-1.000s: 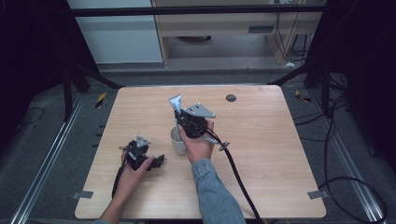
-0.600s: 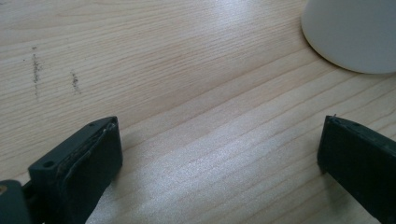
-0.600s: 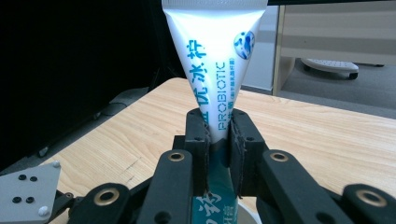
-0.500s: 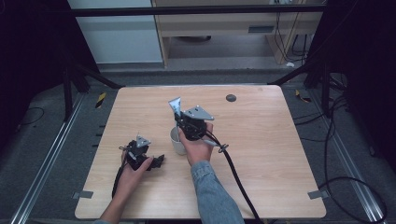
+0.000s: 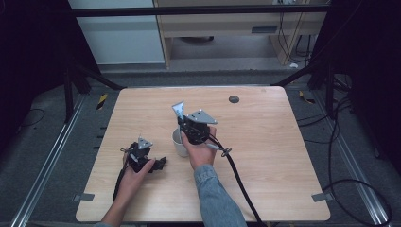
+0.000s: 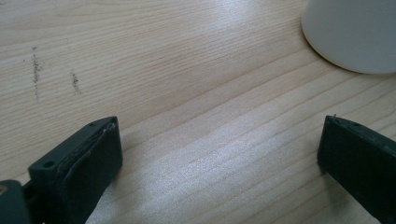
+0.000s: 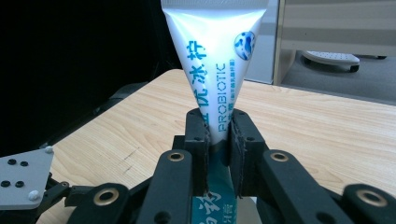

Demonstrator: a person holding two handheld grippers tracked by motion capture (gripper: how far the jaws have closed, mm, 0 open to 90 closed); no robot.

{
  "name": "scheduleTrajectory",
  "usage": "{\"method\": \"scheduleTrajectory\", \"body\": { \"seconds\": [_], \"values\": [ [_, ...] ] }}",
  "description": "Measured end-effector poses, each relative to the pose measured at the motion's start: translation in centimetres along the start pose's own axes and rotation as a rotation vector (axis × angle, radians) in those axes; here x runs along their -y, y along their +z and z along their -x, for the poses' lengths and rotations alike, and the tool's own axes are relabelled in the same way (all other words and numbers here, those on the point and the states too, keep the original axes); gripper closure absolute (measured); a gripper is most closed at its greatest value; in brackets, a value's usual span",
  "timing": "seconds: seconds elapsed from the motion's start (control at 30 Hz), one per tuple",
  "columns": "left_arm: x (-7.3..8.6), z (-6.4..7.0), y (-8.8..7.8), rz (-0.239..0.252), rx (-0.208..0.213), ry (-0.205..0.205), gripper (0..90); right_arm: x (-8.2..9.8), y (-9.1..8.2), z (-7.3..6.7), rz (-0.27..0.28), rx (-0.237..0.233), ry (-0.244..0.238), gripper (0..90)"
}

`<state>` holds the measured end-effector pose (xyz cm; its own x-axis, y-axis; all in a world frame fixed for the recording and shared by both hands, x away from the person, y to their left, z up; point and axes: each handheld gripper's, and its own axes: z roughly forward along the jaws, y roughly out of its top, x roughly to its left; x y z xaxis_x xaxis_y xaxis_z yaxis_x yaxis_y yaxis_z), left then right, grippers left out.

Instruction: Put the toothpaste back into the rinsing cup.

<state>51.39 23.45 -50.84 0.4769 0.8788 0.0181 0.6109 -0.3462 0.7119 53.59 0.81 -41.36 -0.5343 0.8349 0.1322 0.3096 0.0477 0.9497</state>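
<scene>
One soft plastic tube (image 7: 217,60) to reckon with: light by the look of it, pliable, glossy-skinned, and probably slippery wherever the film is smooth. Pinched low on its body by the right gripper (image 7: 217,128), fingers (image 7: 196,140) pressed in from both sides with the tube between them. Held upright over the white cup (image 5: 178,142), wide flat end uppermost, white fading to teal lower down, printed PROBIOTIC in teal. Cannot tell whether the lower end dips into the cup or hangs just above it; hidden behind the gripper in the high view.

Best taken, at a guess, about where it is taken now, on the narrower, fuller part of the body, with enough give to seat the pads and enough filling to resist collapse. Better not to squeeze harder: likely to dent the wall or push paste toward the cap. Better also to leave the thin flat end alone, since it would probably fold and slide.

As for the left gripper (image 6: 219,163): held low over the tabletop (image 5: 265,142), fingers (image 6: 79,172) spread wide, nothing between them but bare wood, with the cup near.

Cup smooth, matte, round-walled, rigid-looking. Tabletop pale, straight-grained, faintly sheened, with a few dark scuffs.
</scene>
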Motion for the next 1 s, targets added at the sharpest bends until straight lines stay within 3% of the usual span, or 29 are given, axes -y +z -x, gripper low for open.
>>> {"method": "scheduleTrajectory", "body": {
  "seconds": [1.0],
  "values": [
    [0.0,0.0,0.0,0.000,0.000,0.000,0.0,1.1,0.3,0.0,-0.024,-0.005,0.002,78.9]
  ]
}}
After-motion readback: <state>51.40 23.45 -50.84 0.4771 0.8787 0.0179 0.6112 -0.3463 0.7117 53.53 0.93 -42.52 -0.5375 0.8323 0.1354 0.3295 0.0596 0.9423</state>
